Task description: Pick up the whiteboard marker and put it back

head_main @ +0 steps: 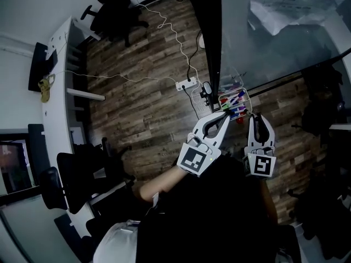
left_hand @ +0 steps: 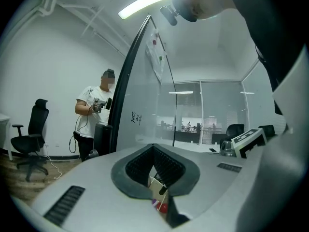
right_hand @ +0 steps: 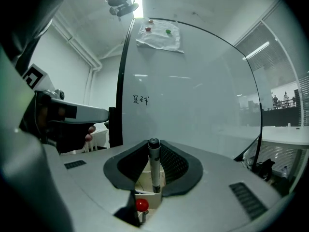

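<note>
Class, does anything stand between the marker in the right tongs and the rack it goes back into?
Nothing visible does: the marker, shut in the right tongs, sits right at the open rack.

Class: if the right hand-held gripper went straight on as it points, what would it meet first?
Most likely the whiteboard, which fills the view ahead of the right hand-held gripper, beyond the whiteboard marker in its jaws. The marker tray sits below that line. Depth is unclear.
</note>
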`<action>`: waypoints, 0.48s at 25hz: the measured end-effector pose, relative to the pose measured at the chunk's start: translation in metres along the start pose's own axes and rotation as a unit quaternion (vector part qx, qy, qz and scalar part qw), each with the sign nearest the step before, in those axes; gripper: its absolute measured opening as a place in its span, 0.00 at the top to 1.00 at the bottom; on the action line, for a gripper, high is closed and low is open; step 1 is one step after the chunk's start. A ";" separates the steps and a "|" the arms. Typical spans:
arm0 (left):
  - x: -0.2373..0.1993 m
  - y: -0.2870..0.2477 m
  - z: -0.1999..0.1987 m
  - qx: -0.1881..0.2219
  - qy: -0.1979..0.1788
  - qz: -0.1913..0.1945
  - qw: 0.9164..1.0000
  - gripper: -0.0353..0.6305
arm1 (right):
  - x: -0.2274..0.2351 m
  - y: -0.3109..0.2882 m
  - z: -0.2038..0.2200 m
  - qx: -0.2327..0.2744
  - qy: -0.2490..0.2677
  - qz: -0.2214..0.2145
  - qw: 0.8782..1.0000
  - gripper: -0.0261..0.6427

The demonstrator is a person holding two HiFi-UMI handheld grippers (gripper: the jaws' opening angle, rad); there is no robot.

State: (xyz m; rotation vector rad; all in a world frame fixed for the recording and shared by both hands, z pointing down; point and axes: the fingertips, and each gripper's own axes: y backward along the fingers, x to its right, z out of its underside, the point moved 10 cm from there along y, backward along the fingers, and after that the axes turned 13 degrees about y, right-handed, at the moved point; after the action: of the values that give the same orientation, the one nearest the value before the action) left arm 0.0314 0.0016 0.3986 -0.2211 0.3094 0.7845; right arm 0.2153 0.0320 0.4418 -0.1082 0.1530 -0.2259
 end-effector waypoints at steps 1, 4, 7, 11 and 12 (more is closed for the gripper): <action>0.001 -0.001 0.000 -0.001 0.000 -0.003 1.000 0.95 | 0.001 -0.002 0.002 -0.001 -0.001 -0.001 1.000 0.83; 0.002 -0.005 0.001 -0.004 -0.001 -0.009 1.000 0.95 | 0.005 -0.008 0.010 -0.003 -0.003 -0.007 1.000 0.83; 0.005 -0.008 0.002 -0.003 -0.006 -0.011 1.000 0.95 | 0.008 -0.011 0.017 -0.016 0.001 -0.013 1.000 0.83; 0.007 -0.011 0.001 -0.003 -0.008 -0.016 1.000 0.95 | 0.011 -0.016 0.022 -0.021 0.005 -0.022 1.000 0.83; 0.008 -0.012 0.001 -0.004 -0.008 -0.018 1.000 0.95 | 0.012 -0.017 0.023 -0.021 0.005 -0.024 0.999 0.83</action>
State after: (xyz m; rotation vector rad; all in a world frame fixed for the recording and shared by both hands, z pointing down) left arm 0.0455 -0.0015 0.3981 -0.2267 0.2860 0.7526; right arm 0.2269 0.0148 0.4652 -0.1527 0.1654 -0.2718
